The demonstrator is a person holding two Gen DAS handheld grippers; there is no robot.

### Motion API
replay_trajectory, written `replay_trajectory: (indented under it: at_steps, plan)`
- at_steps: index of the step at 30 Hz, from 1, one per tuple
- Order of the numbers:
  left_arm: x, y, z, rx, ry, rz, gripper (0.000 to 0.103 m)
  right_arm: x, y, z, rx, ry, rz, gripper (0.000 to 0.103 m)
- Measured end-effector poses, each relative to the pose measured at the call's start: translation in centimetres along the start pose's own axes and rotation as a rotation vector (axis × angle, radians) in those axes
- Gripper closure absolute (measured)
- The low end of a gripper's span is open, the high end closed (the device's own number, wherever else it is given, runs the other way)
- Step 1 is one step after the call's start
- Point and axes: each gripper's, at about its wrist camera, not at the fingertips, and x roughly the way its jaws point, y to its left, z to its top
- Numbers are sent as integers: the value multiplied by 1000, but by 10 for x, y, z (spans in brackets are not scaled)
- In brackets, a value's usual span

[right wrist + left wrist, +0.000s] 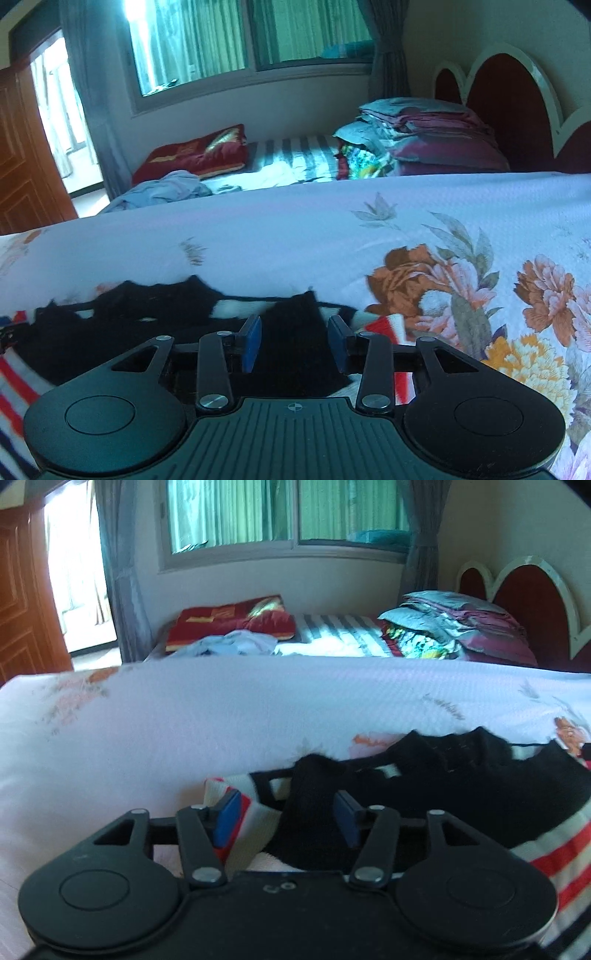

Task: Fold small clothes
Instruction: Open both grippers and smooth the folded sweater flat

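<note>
Left wrist view: black knit garment (424,786) with red, white and navy striped trim lies on the floral bedspread (184,720), spread from 6 toward 3 o'clock of the frame. Black panels appear turned in over the middle, striped cuff (236,801) showing at the left edge. Judgement: one fold likely made, sleeves or sides brought in; the garment is not yet a compact bundle, so at least a final fold remains.

Left gripper (288,821): jaws released, pads apart, black cloth lying between and under them, not pinched.

Right wrist view: right gripper (293,343), jaws also released, a black flap (291,325) standing between the pads without being pressed. Striped hem (388,325) sits at 3 o'clock of the jaws, garment body trailing off toward 9 o'clock.
</note>
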Motion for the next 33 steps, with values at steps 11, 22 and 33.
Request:
replay_trajectory:
  at_steps: [11, 22, 33]
  plan:
    - [-21, -64, -20, 79, 25, -134, 39, -14, 71, -33, -102, 38, 78, 64]
    - [-14, -31, -50, 54, 72, -65, 31, -5, 38, -62, -122, 70, -87, 64]
    - [-71, -36, -59, 53, 19, -142, 38, -48, 88, -77, -148, 54, 61, 63]
